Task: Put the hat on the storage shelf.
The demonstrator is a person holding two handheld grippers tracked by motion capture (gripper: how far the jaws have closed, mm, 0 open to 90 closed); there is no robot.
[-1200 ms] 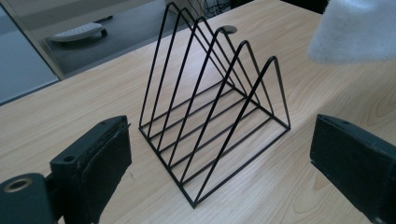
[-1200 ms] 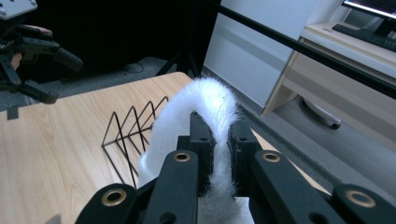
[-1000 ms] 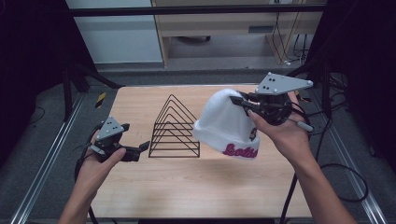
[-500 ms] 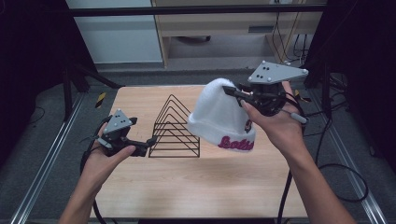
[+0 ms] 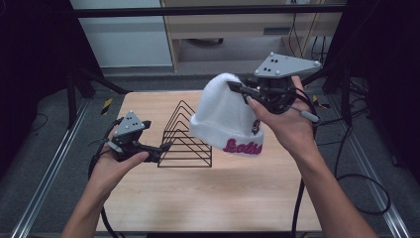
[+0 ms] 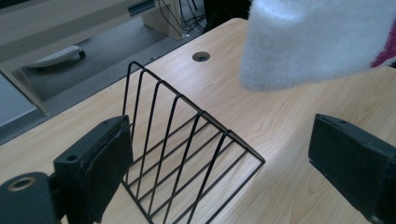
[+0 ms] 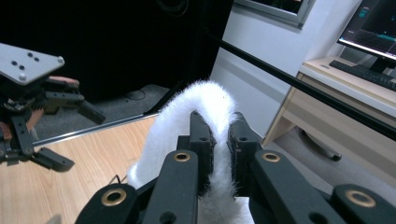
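Right gripper (image 5: 236, 89) clamped on crown fold of white beanie (image 5: 225, 119), held aloft, cuff hanging down toward table (image 5: 247, 198); wire rack (image 5: 185, 136) standing on table just below and left of beanie, ridge running away from person; left gripper (image 5: 166, 147) with jaws apart, beside rack's near left end, nearer to rack; likely next: lower beanie down-left onto rack

From the high view we look forward and down across the whole table (image 5: 208, 198), well back from it. From the left gripper view we sit low and close, facing the wire rack (image 6: 187, 154) and the white hat (image 6: 317, 42). Both show in the high view; the right gripper view looks closely along that hat.
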